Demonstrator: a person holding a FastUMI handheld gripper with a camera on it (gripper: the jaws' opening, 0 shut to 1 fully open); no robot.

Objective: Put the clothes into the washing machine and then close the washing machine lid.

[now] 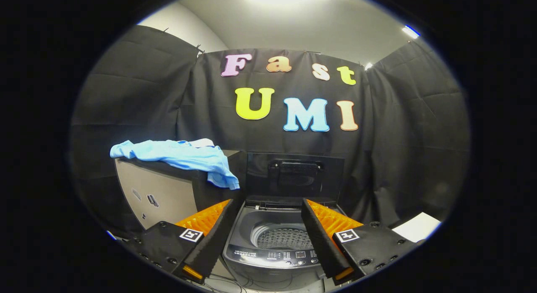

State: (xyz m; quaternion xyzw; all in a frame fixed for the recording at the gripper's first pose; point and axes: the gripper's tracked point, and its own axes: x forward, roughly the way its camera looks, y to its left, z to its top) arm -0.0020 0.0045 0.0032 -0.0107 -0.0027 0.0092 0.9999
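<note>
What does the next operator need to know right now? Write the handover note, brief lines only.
Hand-held gripper: open, holding nothing, fingers spread either side of the washing machine's opening.
Washing machine: just ahead of the fingers, lid standing up, drum looks empty.
Clothes: light blue garment draped over the top of the cabinet beside the machine, one end hanging over the edge; something white lies behind it.
Done: nothing loaded yet.
Left: pick up the clothes, drop them in the drum, close the lid.
</note>
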